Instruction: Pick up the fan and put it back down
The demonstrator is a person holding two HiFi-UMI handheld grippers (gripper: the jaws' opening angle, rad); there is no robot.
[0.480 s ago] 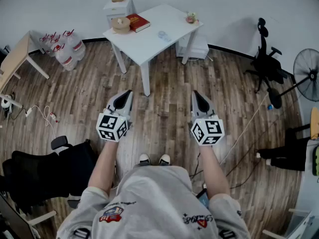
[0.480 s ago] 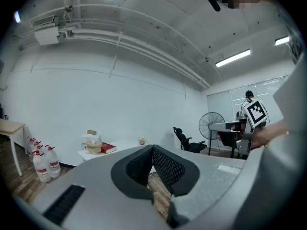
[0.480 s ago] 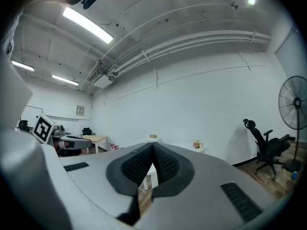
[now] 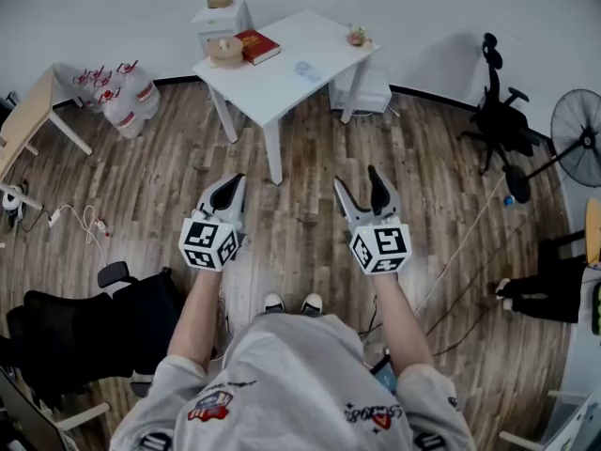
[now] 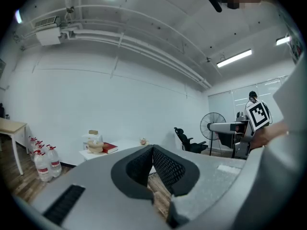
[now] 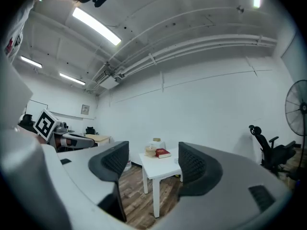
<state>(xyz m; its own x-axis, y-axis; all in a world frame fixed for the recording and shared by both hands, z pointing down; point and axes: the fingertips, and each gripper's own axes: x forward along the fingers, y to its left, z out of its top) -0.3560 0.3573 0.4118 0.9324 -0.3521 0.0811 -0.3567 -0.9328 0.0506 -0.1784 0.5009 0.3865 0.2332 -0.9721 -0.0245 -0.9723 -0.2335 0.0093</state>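
The wood-plank floor (image 4: 300, 242) fills most of the head view, and I stand on it with both arms stretched forward. A white counter (image 4: 282, 78) sits at the upper middle of the frame, well ahead of both tongs. At the lower left is a black chair (image 4: 80, 332), and at the upper right a black office chair (image 4: 498, 111).

The fan (image 4: 577, 139), a standing one with a round cage, is at the far right edge of the head view on the floor, just beyond the office chair and well apart from either hand. It also shows at the right of the left gripper view (image 5: 212, 123) and at the right edge of the right gripper view (image 6: 298, 104).

A cluster of water jugs (image 4: 117, 92) stands at the upper left, against the wall.

My left tongs (image 4: 237, 178) are closed, the padded tips meeting with nothing between them. My right tongs (image 4: 358, 178) are spread wide and empty; through the gap I see only the counter and floor.

On the counter's far left corner lies a red book (image 4: 258, 43), with a round tan thing (image 4: 226, 48) just beside it.
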